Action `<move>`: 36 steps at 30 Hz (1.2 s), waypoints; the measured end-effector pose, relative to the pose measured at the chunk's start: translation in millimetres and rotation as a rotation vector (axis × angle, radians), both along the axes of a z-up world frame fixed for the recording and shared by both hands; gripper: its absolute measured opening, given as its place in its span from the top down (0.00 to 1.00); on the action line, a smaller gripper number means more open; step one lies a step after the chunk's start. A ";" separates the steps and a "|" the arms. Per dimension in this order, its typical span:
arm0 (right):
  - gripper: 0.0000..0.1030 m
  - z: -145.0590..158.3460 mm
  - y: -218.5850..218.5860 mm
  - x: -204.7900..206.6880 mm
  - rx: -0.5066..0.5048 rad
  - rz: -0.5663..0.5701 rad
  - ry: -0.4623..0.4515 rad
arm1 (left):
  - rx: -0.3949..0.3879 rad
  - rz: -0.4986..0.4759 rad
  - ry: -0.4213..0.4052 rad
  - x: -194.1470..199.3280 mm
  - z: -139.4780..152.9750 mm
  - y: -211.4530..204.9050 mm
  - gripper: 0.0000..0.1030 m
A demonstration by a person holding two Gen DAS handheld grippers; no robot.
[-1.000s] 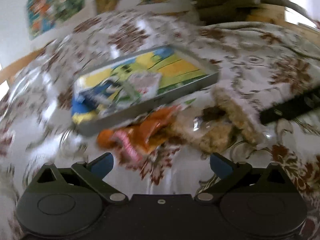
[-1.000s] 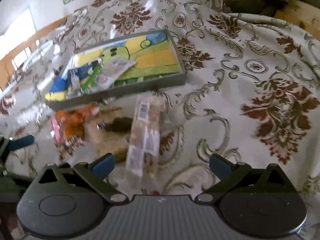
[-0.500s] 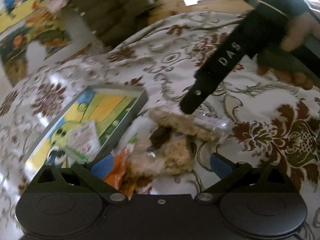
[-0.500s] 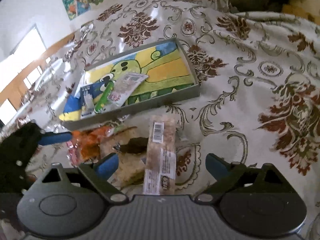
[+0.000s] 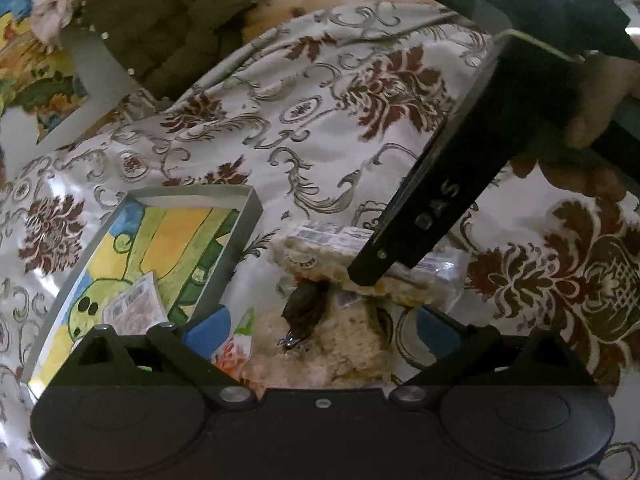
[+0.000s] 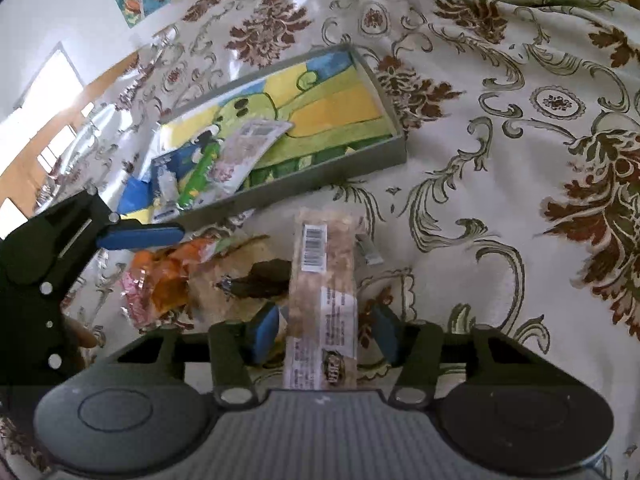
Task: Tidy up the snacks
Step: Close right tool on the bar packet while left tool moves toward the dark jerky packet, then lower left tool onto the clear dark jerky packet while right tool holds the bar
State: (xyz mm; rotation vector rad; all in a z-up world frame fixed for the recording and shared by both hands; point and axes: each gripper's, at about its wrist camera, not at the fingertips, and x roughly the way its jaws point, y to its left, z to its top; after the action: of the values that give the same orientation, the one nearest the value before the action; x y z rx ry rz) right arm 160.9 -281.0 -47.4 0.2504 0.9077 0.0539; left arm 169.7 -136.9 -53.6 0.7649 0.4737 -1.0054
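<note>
A long wrapped grain bar [image 6: 324, 264] lies on the patterned cloth, running between the pads of my right gripper [image 6: 326, 334]. Its jaws are closing, with a small gap still left on each side of the bar. To the bar's left sits a clear-wrapped crumbly cake [image 6: 240, 280] with a dark piece, and an orange packet [image 6: 168, 276]. My left gripper [image 5: 322, 330] is open and hovers low over that cake [image 5: 348, 340]. The bar [image 5: 312, 240] lies just beyond it under the right gripper's black finger [image 5: 420, 216]. The grey tray [image 6: 320, 178] with a cartoon-printed floor holds several packets.
The tray's corner [image 5: 244, 232] is close to the left gripper's left pad. One blue finger of the left gripper [image 6: 140, 237] reaches in beside the tray's front wall. A person's hand [image 5: 592, 120] holds the right gripper. Cushions [image 5: 160, 20] and posters line the far edge.
The left gripper rolled and swung in close over the snack pile. The right gripper came down along the grain bar and its jaws narrowed from wide open to nearly the bar's width.
</note>
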 end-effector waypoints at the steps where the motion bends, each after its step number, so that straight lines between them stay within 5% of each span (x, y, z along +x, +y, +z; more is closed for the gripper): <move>1: 0.48 -0.6 0.0 0.0 -0.001 0.005 0.004 | 0.010 0.003 0.002 0.2 -0.1 -3.0 0.03; 3: 0.59 0.6 -0.6 -2.2 0.016 0.016 0.001 | 0.023 0.002 0.010 1.2 0.5 -6.9 0.03; 12: 0.59 7.4 -30.5 -7.1 0.016 -0.058 0.023 | 0.058 0.071 0.052 23.4 2.8 -28.7 0.01; 24: 0.59 5.9 -48.7 -6.0 0.055 -0.077 0.052 | 0.175 0.164 0.265 75.1 -23.0 -52.5 0.01; 36: 0.57 9.5 -46.0 -8.6 0.060 -0.076 0.035 | 0.193 0.297 0.307 80.6 -29.8 -59.3 0.01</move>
State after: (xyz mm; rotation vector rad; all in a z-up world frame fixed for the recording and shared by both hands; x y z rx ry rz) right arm 152.3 -326.9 -37.9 0.3422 0.9318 0.0068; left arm 250.3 -196.2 -83.4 0.6879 0.9330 -0.8062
